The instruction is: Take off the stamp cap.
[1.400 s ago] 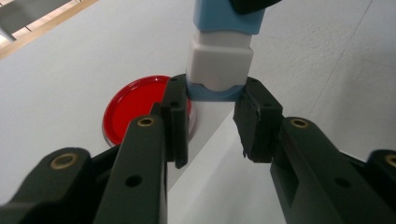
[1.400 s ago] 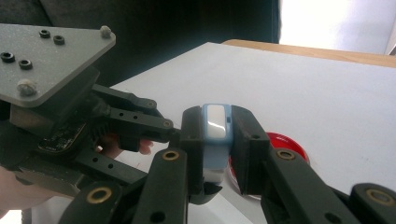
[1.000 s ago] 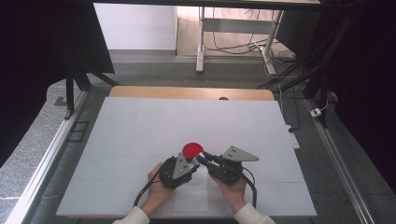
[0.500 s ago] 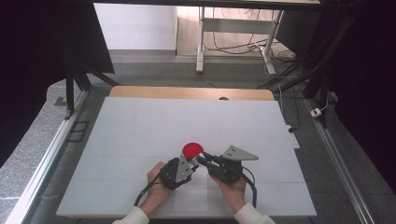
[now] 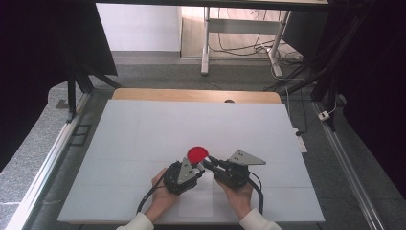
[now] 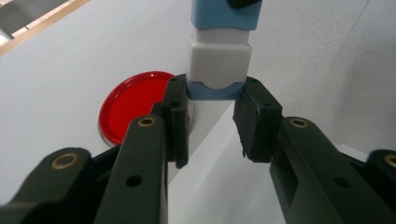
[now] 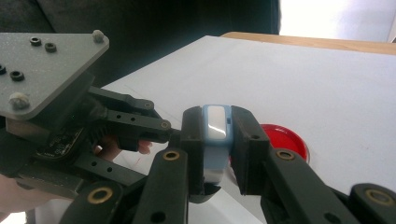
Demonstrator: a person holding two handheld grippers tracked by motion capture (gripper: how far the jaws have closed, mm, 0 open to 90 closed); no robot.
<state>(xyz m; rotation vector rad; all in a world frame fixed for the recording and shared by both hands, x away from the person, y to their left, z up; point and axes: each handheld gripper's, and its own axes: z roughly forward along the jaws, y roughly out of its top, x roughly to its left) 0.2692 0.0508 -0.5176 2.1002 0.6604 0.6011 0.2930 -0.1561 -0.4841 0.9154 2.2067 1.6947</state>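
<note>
A small blue-and-white block point(image 6: 218, 57) is held between both grippers just above the white table. My left gripper point(image 6: 212, 91) is shut on its light-blue end, one black pad on each side. My right gripper point(image 7: 217, 128) is shut on the other end of the blue-and-white block point(image 7: 216, 122). In the high view the left gripper point(image 5: 200, 166) and right gripper point(image 5: 208, 163) meet tip to tip near the table's front middle, each in a hand. A flat red round disc point(image 5: 197, 154) lies on the table just beyond the tips, and the red disc point(image 6: 133, 105) sits behind the left jaw.
The white table top point(image 5: 143, 129) stretches wide to the left, right and far side, ending in a wooden strip point(image 5: 191, 95). Metal rails point(image 5: 45, 167) run along both sides. Dark curtains, a desk frame and cables point(image 5: 239, 45) stand beyond the table.
</note>
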